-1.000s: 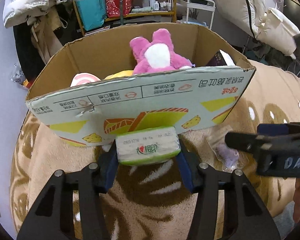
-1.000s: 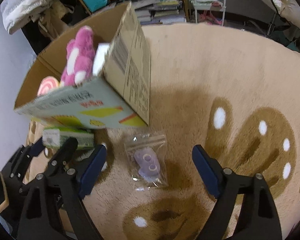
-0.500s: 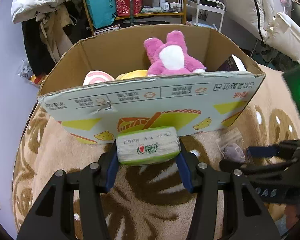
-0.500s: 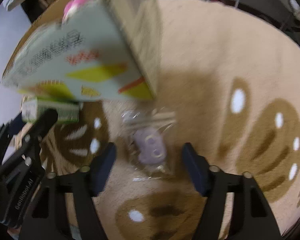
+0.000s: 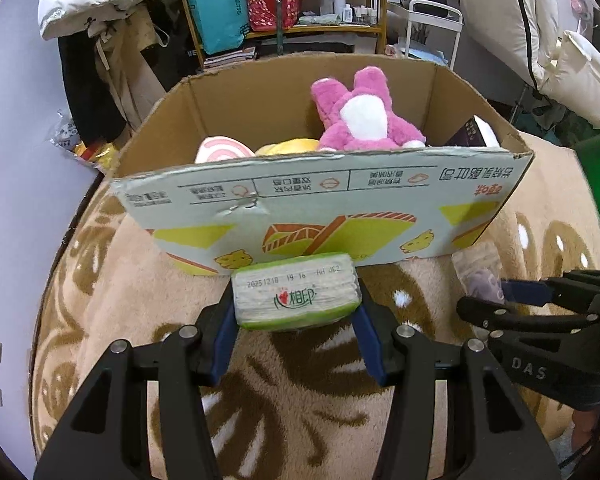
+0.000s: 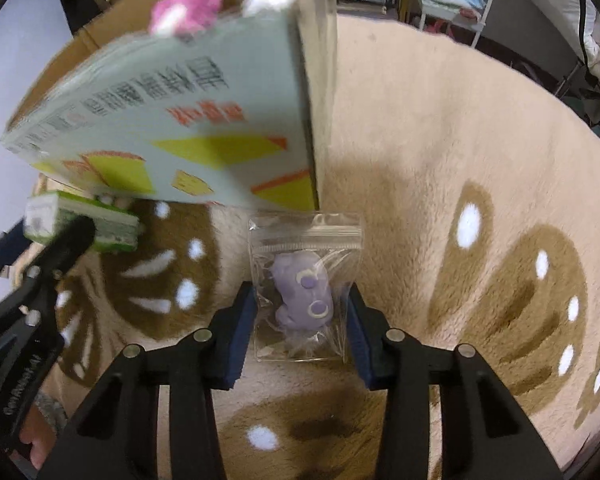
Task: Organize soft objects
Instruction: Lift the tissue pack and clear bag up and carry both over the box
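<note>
My left gripper [image 5: 296, 314] is shut on a green and white tissue pack [image 5: 296, 290], held just in front of the cardboard box [image 5: 340, 196]. Inside the box lie a pink plush [image 5: 360, 116] and a pink-swirl soft toy [image 5: 222, 150]. On the rug by the box's corner lies a clear zip bag with a purple soft toy [image 6: 304, 288]. My right gripper [image 6: 300, 320] straddles it and its jaws are closing. The pads reach the bag's side edges, and the bag still lies flat. In the left wrist view the bag [image 5: 480, 276] shows beside the right gripper [image 5: 500, 300].
A beige rug with brown paw prints [image 6: 480, 200] covers the floor. Behind the box stand shelves with bags and bottles [image 5: 280, 4], hanging coats [image 5: 100, 40] and a white cart [image 5: 432, 28]. White bedding [image 5: 560, 52] is at the far right.
The right gripper's jaws have narrowed from wide open to the bag's edges, and it has moved closer over the bag. The left gripper keeps holding the tissue pack in about the same place.
</note>
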